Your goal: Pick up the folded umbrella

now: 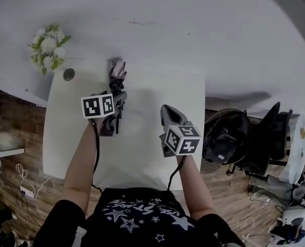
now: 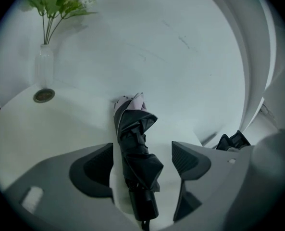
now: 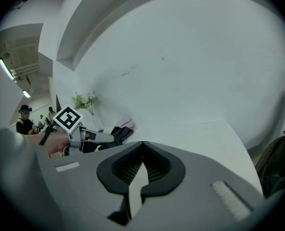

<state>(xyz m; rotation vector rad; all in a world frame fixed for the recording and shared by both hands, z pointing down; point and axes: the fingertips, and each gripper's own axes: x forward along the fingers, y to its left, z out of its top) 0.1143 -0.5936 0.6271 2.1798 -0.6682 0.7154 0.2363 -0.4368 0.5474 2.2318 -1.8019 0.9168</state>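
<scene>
The person stands at a white rectangular bench that is pushed against a white wall. The folded umbrella, made of black fabric with a pale pink part at its far end, lies flat on the bench near the wall. Its black handle end points back toward the person.

The left gripper, grey with a marker cube on top, tilts down over the near part of the umbrella. It is released: the two jaws stand wide apart, with the umbrella's handle and lower folds between them. There is a clear gap between the umbrella and the right-side pad. The fabric lies just beside the other pad, and I cannot tell if it touches there. The pads do not press on the umbrella, which rests on the bench.

The right gripper is over the bare middle of the bench, well apart from the umbrella and to the right of it. It is clenched: its jaw tips meet and nothing is between them.

In the far left corner of the bench stands a clear glass vase with white flowers and green leaves. A small round grey disc sits in the bench top just beside it. Beyond the right edge of the bench, a black office chair stands on the wooden floor.
</scene>
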